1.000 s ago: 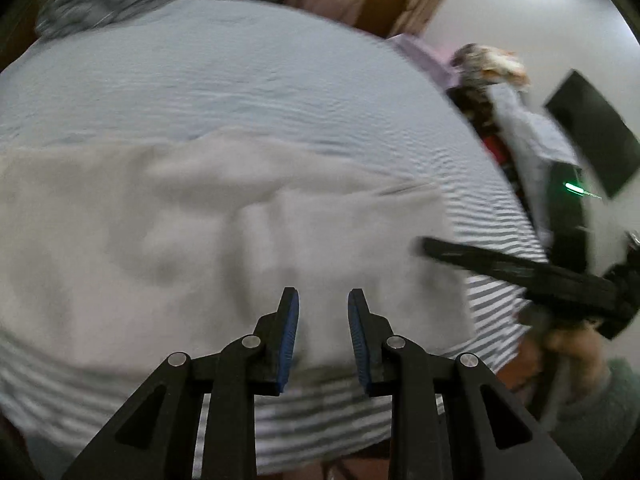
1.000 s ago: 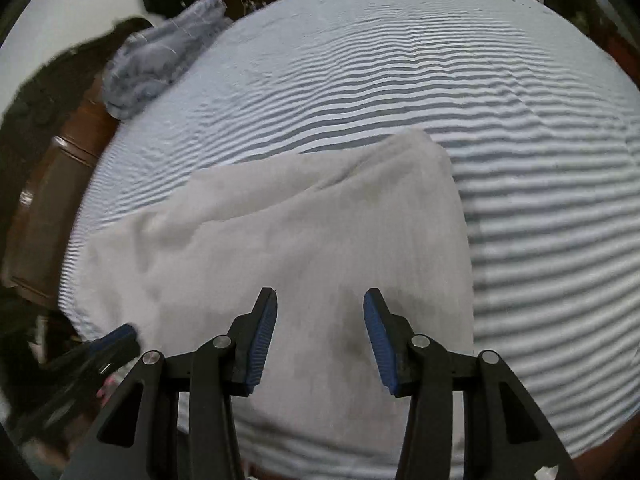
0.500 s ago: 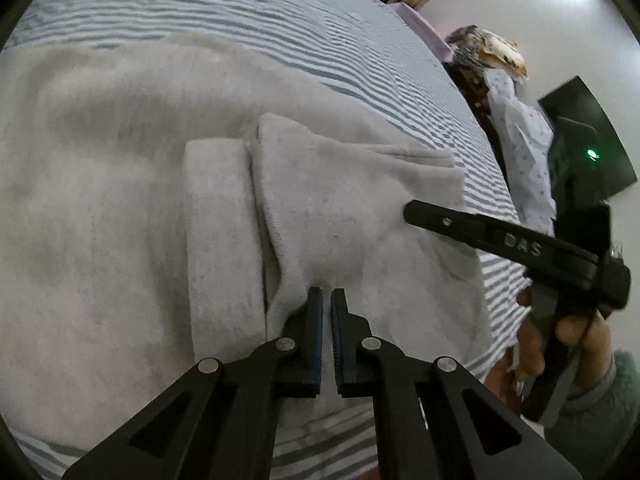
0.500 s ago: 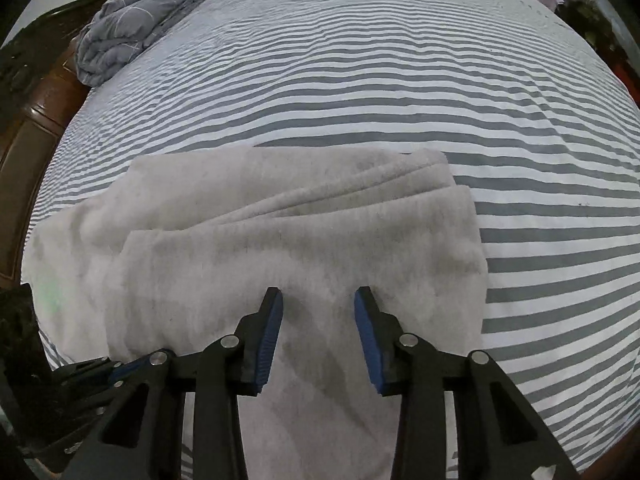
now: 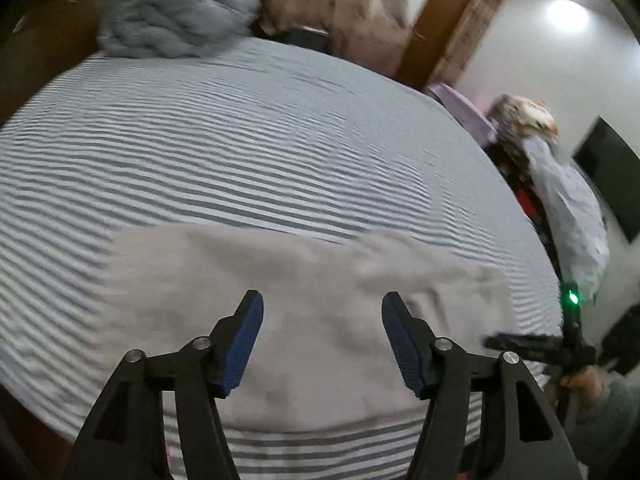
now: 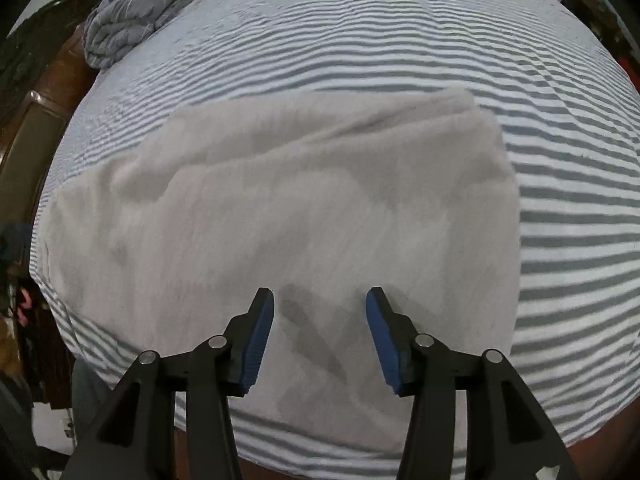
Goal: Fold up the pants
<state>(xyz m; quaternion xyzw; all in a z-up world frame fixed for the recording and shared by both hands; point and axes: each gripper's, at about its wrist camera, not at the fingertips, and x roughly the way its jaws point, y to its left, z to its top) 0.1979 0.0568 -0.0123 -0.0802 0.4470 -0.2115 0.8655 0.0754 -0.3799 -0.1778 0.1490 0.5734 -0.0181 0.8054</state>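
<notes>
The light grey pants (image 5: 304, 280) lie folded in a flat rectangle near the front edge of the striped bed (image 5: 240, 152). They also show in the right wrist view (image 6: 288, 208), with layered edges along the far side. My left gripper (image 5: 322, 340) is open and empty, raised above the pants. My right gripper (image 6: 320, 336) is open and empty, just above the near part of the pants. The right gripper also shows at the right edge of the left wrist view (image 5: 532, 346), beside the pants.
A crumpled grey blanket (image 5: 176, 28) lies at the bed's far left corner, also in the right wrist view (image 6: 140, 8). A wooden bed frame (image 6: 36, 120) runs along the left. Clothes and a dark screen (image 5: 612, 188) stand to the right of the bed.
My left gripper was shut on the pants' fabric half a second ago; it has let go, opened wide and lifted back. My right gripper has opened a little wider and pulled back.
</notes>
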